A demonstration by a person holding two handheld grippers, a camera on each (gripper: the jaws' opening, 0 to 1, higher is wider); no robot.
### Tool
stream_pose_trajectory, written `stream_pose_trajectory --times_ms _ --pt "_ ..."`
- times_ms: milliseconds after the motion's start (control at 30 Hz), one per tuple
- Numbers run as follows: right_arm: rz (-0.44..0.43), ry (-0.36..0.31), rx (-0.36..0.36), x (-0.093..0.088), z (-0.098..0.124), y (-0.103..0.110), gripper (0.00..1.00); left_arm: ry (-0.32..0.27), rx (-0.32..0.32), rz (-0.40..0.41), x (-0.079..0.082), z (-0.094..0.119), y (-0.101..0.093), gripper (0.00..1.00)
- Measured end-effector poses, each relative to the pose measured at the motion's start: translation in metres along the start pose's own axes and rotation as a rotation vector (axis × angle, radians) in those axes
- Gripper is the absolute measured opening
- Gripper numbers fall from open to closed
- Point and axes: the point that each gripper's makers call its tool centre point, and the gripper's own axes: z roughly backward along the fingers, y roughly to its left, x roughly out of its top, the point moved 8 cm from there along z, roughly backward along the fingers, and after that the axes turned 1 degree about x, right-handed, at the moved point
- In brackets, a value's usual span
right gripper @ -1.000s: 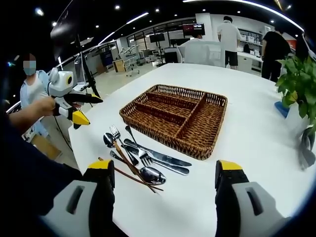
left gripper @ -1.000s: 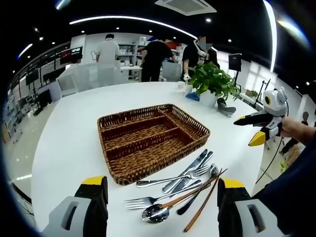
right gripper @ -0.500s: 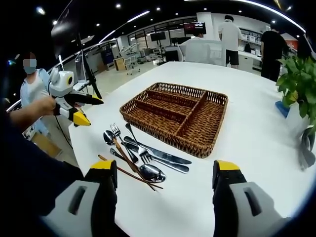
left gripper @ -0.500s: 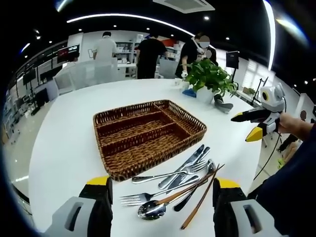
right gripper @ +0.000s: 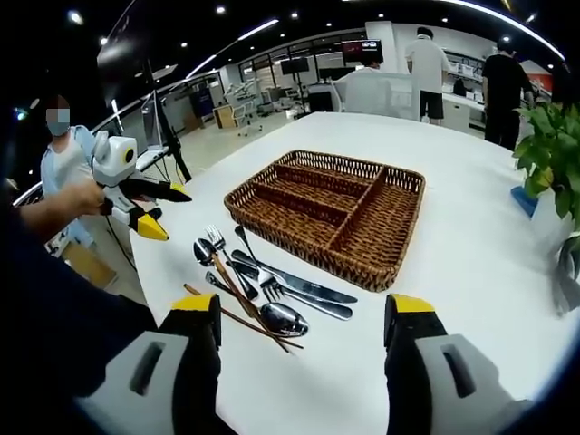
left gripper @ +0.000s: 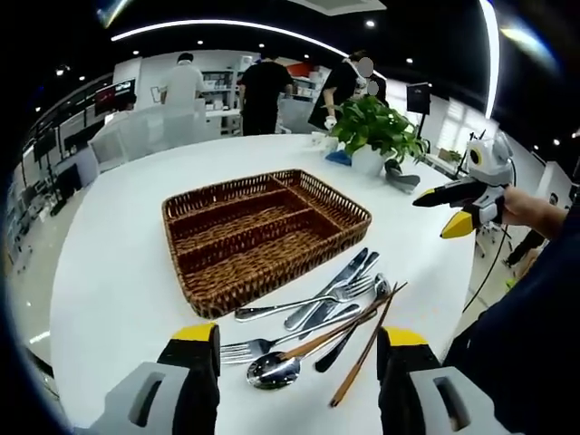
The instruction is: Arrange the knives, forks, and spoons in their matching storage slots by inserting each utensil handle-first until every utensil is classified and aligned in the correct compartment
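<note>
A brown wicker basket [left gripper: 354,208] with three long compartments lies empty on the white table [left gripper: 118,272]. In front of it is a loose pile of cutlery: knives [left gripper: 342,284], forks [left gripper: 264,345], a spoon [left gripper: 270,371] and brown chopsticks [left gripper: 364,357]. My left gripper [left gripper: 297,337] hovers open just short of the pile, holding nothing. My right gripper [left gripper: 456,195] hangs in a hand off the table's right edge. In the right gripper view, the basket [right gripper: 313,251], knives [right gripper: 301,289] and spoon [right gripper: 283,319] lie ahead of the open right gripper [right gripper: 302,305]. The left gripper [right gripper: 138,197] floats at the left.
A potted plant [left gripper: 376,130] stands behind the basket near the table's far edge, also seen as the plant [right gripper: 551,154] at the right. Several people stand at desks in the background. A masked person [right gripper: 57,159] is at the left, off the table.
Both views have shifted slightly with the hands. Each gripper's jaws stand a little closer together than a second ago. The cutlery and basket have not moved.
</note>
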Motion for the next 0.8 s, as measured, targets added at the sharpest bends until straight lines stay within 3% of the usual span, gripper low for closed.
stream_pose_trajectory --times_ms 167,433,633,700,800 --pt "0.020 0.011 0.043 0.000 -0.004 0.006 0.66 0.011 -0.010 -0.015 -0.002 -0.001 -0.003 0.72" --pt "0.043 0.021 0.064 0.005 -0.012 0.008 0.64 -0.024 -0.023 -0.003 0.001 -0.001 -0.005 0.73" --pt "0.056 0.026 0.058 0.008 -0.014 0.007 0.64 0.037 -0.083 -0.082 -0.004 -0.011 -0.009 0.63" --pt "0.056 0.026 0.051 0.008 -0.014 0.006 0.64 0.055 -0.142 -0.121 -0.004 -0.015 -0.015 0.60" --pt "0.056 0.025 0.040 0.007 -0.013 0.006 0.65 0.111 -0.179 -0.182 -0.005 -0.024 -0.018 0.55"
